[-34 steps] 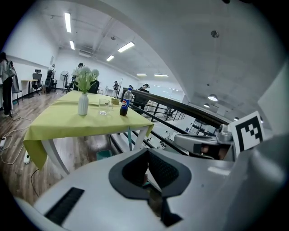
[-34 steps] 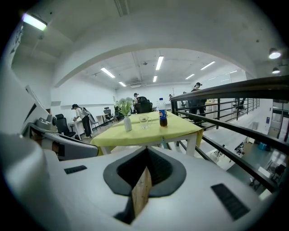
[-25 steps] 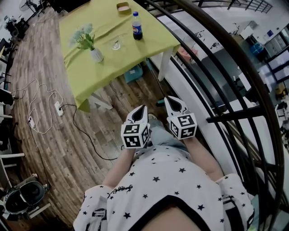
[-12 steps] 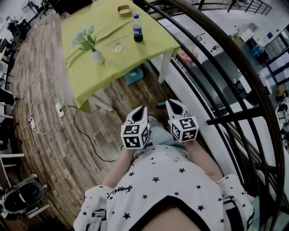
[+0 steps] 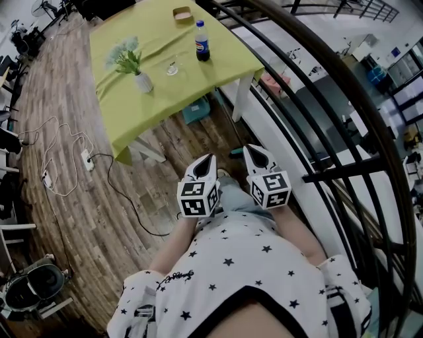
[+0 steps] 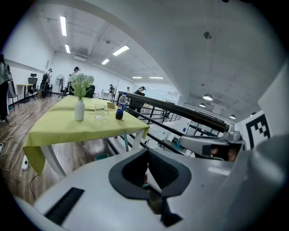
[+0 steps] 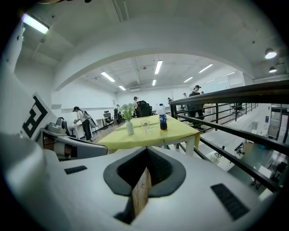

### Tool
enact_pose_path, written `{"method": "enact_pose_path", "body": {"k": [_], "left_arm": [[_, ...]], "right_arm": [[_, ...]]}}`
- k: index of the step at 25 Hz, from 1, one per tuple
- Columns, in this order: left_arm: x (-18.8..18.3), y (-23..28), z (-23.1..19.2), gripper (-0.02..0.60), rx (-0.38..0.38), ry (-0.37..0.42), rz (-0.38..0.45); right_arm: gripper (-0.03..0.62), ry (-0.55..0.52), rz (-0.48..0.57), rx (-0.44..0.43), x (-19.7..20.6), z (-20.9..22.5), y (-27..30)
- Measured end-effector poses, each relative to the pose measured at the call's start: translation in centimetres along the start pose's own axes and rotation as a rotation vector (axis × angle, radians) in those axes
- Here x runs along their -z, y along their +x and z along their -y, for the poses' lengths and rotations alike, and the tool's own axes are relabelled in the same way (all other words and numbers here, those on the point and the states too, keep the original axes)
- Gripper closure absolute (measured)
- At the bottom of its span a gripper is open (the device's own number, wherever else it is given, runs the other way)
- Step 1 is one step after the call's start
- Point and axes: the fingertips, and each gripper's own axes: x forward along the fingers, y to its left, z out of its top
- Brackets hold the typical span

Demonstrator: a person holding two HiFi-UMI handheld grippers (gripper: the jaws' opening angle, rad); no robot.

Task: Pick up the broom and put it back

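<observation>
Ahead of both claws stands a rectangular table under a smooth yellow-green cloth (image 5: 165, 92) that hangs in soft folds. On it are a slim white ceramic vase of green and white flowers (image 5: 141, 80), a small clear glass (image 5: 170, 67), a dark plastic cola bottle with a blue label (image 5: 201, 41) and, farthest off, a shallow tan round dish (image 5: 180, 12).

The table's square white leg (image 5: 239, 98) lies nearest the right claw's line. A teal box (image 5: 196, 107) sits on the floor under the table, ahead of the left claw. A black metal railing of round bars (image 5: 317, 99) curves close along the right claw's outer side. Left of the left claw the worn wood-plank floor (image 5: 86, 218) carries loose black and white cables and a white power strip (image 5: 86, 158).

The left claw (image 5: 209, 160) and the right claw (image 5: 254, 150) are held side by side and apart. Each is a smooth white shell with dark ribbed pads, and each has its jaws pressed together on nothing.

A thin teal pole (image 6: 125, 140) stands upright ahead of the left claw, just beside the table's leg. Whether it is the broom's handle cannot be told.
</observation>
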Motion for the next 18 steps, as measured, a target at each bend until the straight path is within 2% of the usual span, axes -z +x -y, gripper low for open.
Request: {"method": "enact_pose_path", "body": {"k": [18], "left_arm": [[0.05, 0.07, 0.4, 0.571, 0.015, 0.003, -0.004]], "right_arm": [[0.602, 0.016, 0.01, -0.02, -0.39, -0.12, 0.03]]}}
